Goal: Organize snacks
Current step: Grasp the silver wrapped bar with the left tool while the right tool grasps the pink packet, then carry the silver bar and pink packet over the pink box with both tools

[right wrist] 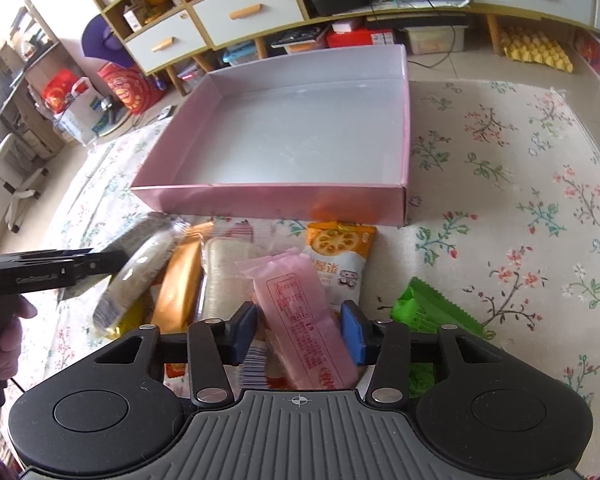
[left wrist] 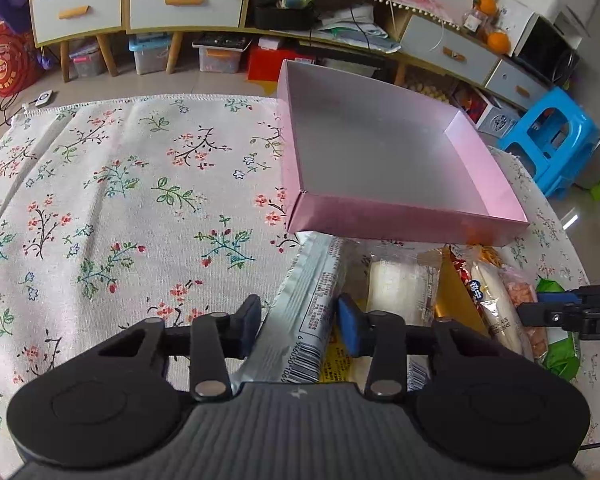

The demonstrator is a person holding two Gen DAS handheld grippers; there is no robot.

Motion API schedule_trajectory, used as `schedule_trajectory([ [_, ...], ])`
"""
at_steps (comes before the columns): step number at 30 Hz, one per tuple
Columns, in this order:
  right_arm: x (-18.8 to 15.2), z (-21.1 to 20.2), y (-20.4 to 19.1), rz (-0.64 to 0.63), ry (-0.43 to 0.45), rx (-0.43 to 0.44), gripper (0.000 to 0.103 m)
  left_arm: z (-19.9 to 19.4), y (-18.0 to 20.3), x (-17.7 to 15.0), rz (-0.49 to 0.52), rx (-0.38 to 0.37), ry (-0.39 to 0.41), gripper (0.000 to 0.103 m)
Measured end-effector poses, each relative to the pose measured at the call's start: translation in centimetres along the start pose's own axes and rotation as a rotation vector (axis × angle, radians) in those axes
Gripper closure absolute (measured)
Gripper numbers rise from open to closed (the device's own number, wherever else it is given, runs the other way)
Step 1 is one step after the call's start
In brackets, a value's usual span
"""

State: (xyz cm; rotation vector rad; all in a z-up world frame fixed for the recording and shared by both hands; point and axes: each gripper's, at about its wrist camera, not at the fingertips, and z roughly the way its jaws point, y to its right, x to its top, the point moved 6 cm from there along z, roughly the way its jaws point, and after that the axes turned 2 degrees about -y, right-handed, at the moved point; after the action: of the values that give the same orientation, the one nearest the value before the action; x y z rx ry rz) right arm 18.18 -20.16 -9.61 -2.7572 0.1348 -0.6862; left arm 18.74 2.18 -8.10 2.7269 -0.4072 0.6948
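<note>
The left gripper (left wrist: 299, 320) has its blue-padded fingers (left wrist: 350, 330) spread on either side of a long silver foil snack packet (left wrist: 314, 312); contact is not established. The right gripper (right wrist: 299, 330) likewise stands with fingers spread about a pink plastic-wrapped snack bar (right wrist: 308, 320). Both packets belong to a pile on the floral-print cloth (left wrist: 120, 208) covering the desk, just in front of a shallow pink cardboard box (right wrist: 300, 128) (interior bare). Beside the pink bar lie an orange-and-white biscuit pouch (right wrist: 340, 256) and a green crinkle-edged wrapper (right wrist: 432, 308).
</note>
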Motion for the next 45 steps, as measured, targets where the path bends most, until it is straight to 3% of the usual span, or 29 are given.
schedule_trajectory([
  [3, -0.3, 0.3, -0.2, -0.014, -0.009, -0.014, 0.064, -0.1, -0.1, 0.1, -0.024, 0.011, -0.004, 0.074],
  [12, 0.4, -1.4, -0.1, 0.028, 0.032, -0.019, 0.069, -1.1, -1.0, 0.2, -0.151, 0.007, -0.011, 0.075],
  [23, 1.7, -4.3, 0.2, 0.099, 0.122, 0.02, 0.07, -4.3, 1.4, 1.9, -0.079, -0.005, 0.085, 0.075],
  [25, 2.3, -4.9, 0.3, 0.137, 0.135, 0.06, 0.07, -4.4, 2.0, 2.8, -0.053, -0.007, 0.113, 0.075],
  [33, 6.7, -5.5, 1.0, 0.207, 0.209, 0.125, 0.07, -0.4, 3.4, 6.7, 0.015, 0.031, 0.141, 0.075],
  [37, 9.2, -5.0, 1.9, 0.237, 0.269, 0.145, 0.07, 2.0, 3.5, 9.0, 0.04, 0.012, 0.169, 0.075],
  [45, 11.5, -1.0, 3.6, 0.223, 0.351, 0.074, 0.07, 5.8, 3.1, 9.5, 0.119, 0.021, 0.236, 0.075],
])
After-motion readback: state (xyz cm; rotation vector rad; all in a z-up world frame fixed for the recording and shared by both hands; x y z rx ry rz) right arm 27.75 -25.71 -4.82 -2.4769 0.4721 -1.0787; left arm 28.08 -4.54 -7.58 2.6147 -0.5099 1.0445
